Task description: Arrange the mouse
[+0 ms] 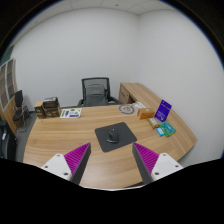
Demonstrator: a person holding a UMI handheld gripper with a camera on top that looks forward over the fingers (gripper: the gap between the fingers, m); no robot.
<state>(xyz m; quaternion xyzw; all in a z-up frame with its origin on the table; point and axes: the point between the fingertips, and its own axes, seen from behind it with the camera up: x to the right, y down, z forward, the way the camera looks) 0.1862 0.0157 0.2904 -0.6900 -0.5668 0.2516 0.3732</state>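
Plainly, the biggest thing in the room is the curved wooden desk (pixel 60 140), sweeping from nine o'clock round to three. Behind it, at about twelve o'clock, stands a black office chair (pixel 95 91) against the white wall. A dark mouse mat (pixel 117 135) lies on the desk just ahead of the fingers, and the mouse (pixel 113 129) sits on it — small, dark, near its middle. Off at two o'clock a purple card (pixel 163 111) stands upright with a teal box (pixel 165 129) just beside it. The gripper (pixel 112 160) hangs above the desk's near edge, its fingers spread wide with nothing between them — the pink pads (pixel 78 157) show bare.
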